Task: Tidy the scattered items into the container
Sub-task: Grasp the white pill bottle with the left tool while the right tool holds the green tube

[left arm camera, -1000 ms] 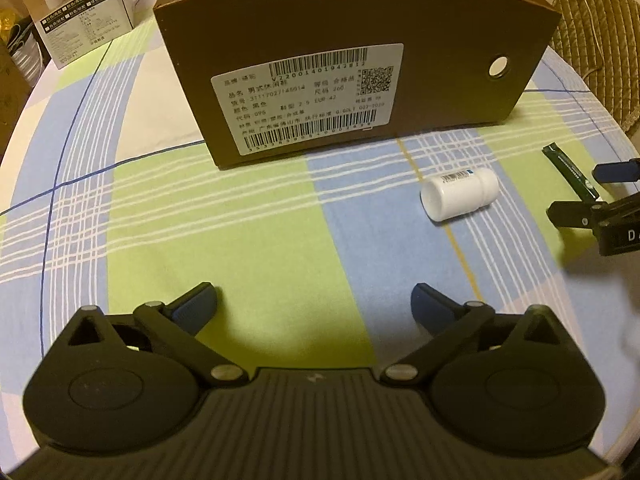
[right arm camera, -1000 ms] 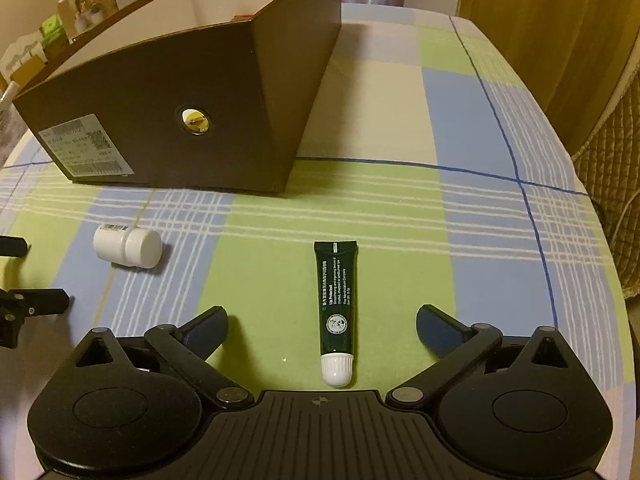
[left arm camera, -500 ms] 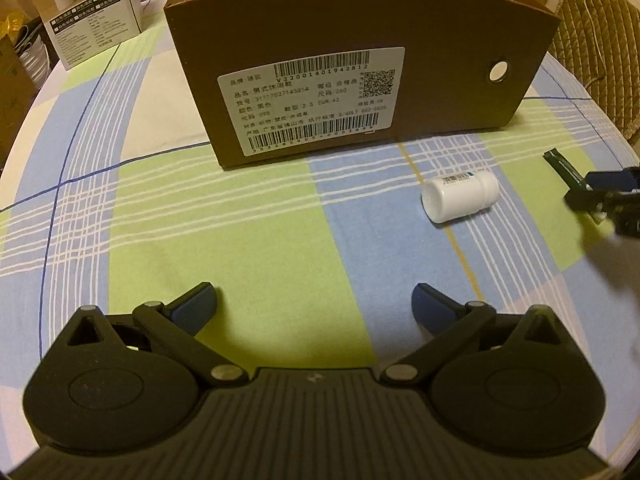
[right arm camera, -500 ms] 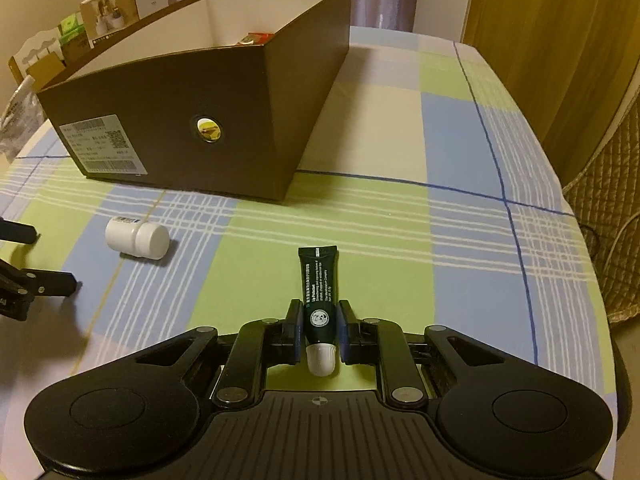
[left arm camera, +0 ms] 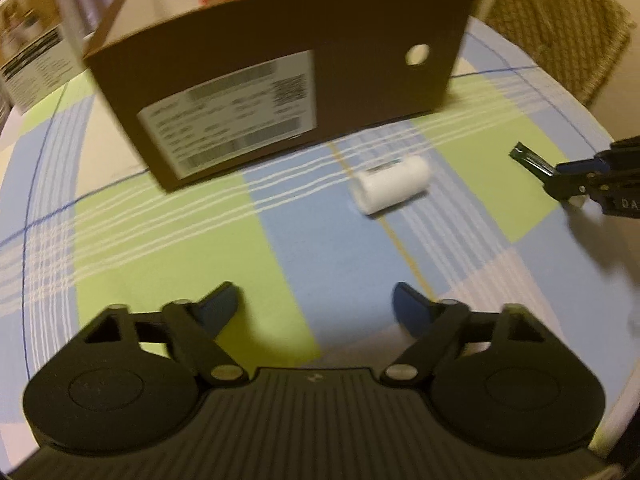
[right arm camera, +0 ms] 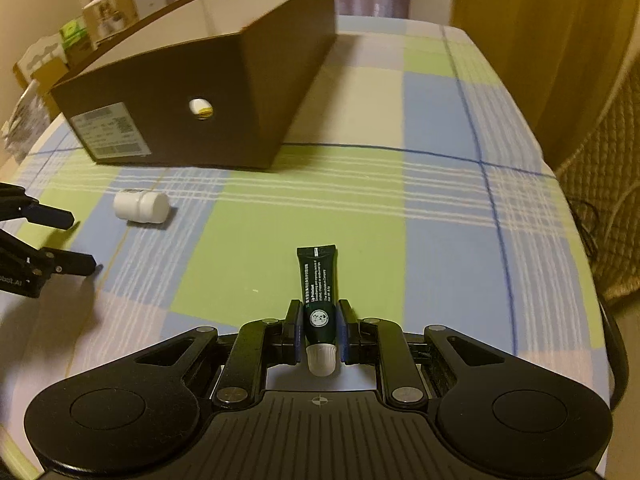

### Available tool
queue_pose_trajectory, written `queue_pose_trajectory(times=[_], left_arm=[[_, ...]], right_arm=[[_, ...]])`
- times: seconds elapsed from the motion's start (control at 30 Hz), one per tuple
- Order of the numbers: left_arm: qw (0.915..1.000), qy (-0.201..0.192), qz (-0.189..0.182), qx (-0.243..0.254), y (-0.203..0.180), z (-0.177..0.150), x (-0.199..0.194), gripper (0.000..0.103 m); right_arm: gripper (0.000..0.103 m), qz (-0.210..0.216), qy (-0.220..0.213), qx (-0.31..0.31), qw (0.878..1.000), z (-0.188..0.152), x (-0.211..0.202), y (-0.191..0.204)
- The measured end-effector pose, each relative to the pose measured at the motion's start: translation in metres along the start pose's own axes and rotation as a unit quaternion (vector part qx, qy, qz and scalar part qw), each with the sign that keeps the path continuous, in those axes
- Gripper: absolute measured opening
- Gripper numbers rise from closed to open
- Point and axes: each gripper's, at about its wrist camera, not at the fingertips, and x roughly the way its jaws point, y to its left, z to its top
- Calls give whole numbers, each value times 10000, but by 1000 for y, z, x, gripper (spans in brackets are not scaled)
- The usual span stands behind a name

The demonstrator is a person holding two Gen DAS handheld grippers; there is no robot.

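Observation:
My right gripper [right arm camera: 319, 332] is shut on a dark green tube [right arm camera: 317, 288] with a white cap, held just above the checked cloth; the same tube [left arm camera: 529, 159] and right gripper [left arm camera: 576, 176] show at the right of the left wrist view. A white bottle [left arm camera: 392, 190] [right arm camera: 141, 208] lies on its side in front of the brown cardboard box [left arm camera: 280, 80] [right arm camera: 224, 92], which stands open at the top. My left gripper [left arm camera: 316, 306] [right arm camera: 76, 240] hovers short of the bottle with nothing between its fingers, its jaws closing.
Printed cartons [right arm camera: 120, 4] [left arm camera: 32, 52] stand at the table's far left beside the box. A woven chair [left arm camera: 560, 20] [right arm camera: 616, 184] sits off the table's right edge. The table's rounded edge [right arm camera: 576, 216] curves close on the right.
My right gripper closed on the green tube and lifted it slightly toward the box. My left gripper's jaws narrowed and its view rolled a little; the bottle did not move.

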Motion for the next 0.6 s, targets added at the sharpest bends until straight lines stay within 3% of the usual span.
queue_pose_trajectory(times=[0.07,0.3,0.43,0.6], left_arm=[[9998,-19,-118,167,-4,6,-1,67],[9940,-443,-458,890,-25,33,-9,66],[9869,-447,-392,1498,-38,46,2,64],[9780,-261,-431,2024,-46,56,23,51]], right_arm=[[19,-42,1,82,10000,-2,-2,-5],[20,-53,-48,366,9993,-6,-7,-21],[20,-56,-77,399,9992,-6,-7,-21],[20,-21,-95,436,9990,-7,-8,-23]])
